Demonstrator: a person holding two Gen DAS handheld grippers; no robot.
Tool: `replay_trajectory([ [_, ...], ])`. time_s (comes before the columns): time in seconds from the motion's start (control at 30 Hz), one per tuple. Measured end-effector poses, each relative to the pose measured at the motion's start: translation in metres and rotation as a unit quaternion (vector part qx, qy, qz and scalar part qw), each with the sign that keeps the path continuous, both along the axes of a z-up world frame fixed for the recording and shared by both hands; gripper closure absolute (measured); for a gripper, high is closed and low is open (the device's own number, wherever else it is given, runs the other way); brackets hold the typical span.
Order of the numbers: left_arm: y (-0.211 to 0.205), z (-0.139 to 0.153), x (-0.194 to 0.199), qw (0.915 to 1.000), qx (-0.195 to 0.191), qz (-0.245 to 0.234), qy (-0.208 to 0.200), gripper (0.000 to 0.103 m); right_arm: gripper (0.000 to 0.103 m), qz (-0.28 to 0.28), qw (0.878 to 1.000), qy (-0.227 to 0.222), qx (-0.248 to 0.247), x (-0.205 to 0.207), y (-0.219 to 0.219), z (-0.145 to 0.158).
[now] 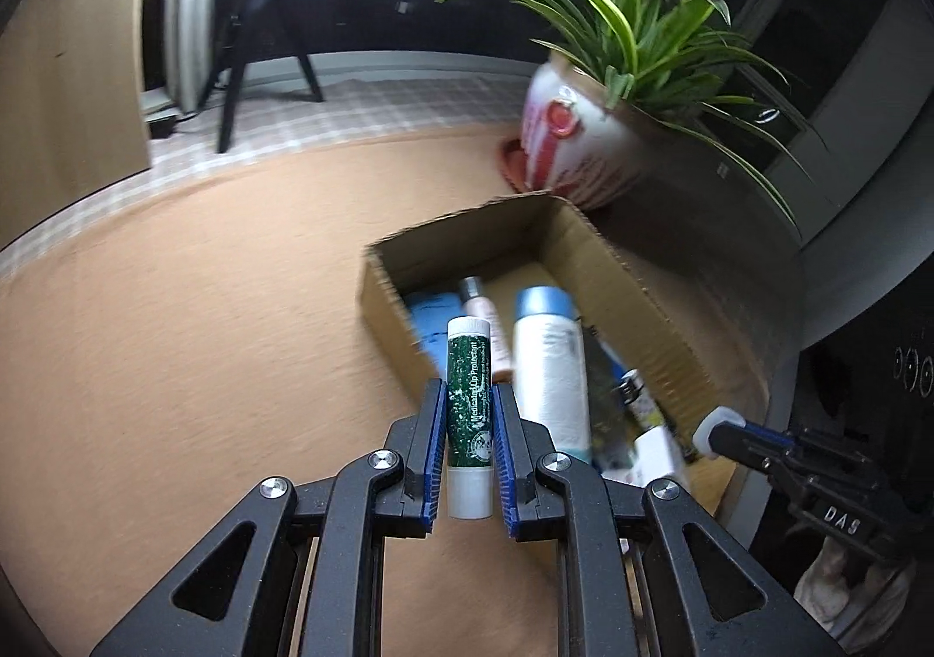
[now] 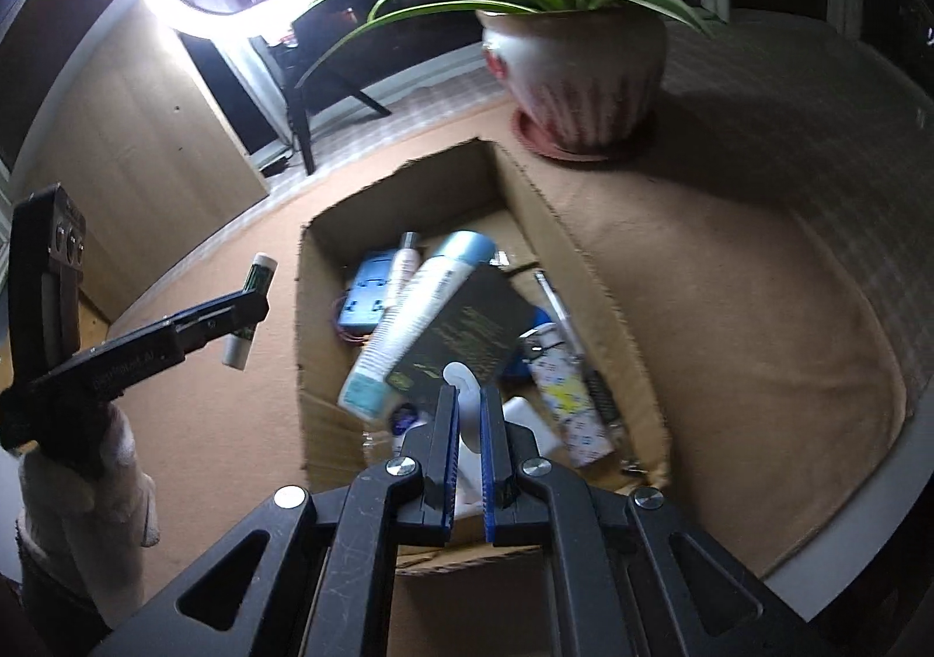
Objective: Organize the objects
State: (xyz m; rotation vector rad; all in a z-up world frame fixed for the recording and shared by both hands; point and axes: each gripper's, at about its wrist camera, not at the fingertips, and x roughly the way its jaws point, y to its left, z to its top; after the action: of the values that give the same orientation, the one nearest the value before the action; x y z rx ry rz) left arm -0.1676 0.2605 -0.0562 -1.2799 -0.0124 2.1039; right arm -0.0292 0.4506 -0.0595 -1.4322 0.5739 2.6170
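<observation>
Beside the box (image 1: 584,272), left wrist view: left gripper (image 1: 470,412) clamps a green lip balm (image 1: 469,412) upright between its pads, white cap at either end, above the brown tabletop (image 1: 175,336). Judged step: carrying to the box; next move calls for bringing the balm over the opening and releasing it.

Over the box (image 2: 560,225), right wrist view: right gripper (image 2: 468,412) is pinched tight on a thin white item (image 2: 461,377), identity unclear. Tubes and a black carton (image 2: 467,330) already crowd the interior. A plant (image 2: 575,67) stands just behind.
</observation>
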Motion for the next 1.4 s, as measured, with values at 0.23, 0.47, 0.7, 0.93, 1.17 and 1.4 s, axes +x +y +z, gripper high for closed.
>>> replay_trajectory([
  [0.23,0.027,-0.008,-0.012,0.9998,-0.018,-0.003,0.002,0.087,0.097,-0.002,1.0,-0.004,-0.003,-0.008,0.011,-0.006],
  [0.47,0.043,-0.015,-0.022,0.9995,-0.03,-0.006,0.006,0.086,0.092,0.003,1.0,0.006,-0.011,-0.02,0.016,-0.005],
  [0.7,0.046,-0.013,-0.026,0.9996,-0.027,0.002,0.01,0.049,0.06,0.004,1.0,0.012,-0.02,-0.021,0.018,0.0],
  [0.93,0.039,-0.013,-0.025,0.9993,-0.036,0.001,0.008,0.049,0.056,0.006,1.0,0.012,-0.016,-0.021,0.015,0.002],
  [1.17,0.028,-0.009,-0.02,0.999,-0.043,0.004,0.01,0.049,0.056,0.01,1.0,0.014,0.001,-0.019,0.004,0.009],
  [1.4,-0.005,-0.004,-0.006,0.9982,-0.055,0.019,0.016,0.048,0.055,0.018,0.999,0.018,0.023,-0.016,-0.013,0.014],
])
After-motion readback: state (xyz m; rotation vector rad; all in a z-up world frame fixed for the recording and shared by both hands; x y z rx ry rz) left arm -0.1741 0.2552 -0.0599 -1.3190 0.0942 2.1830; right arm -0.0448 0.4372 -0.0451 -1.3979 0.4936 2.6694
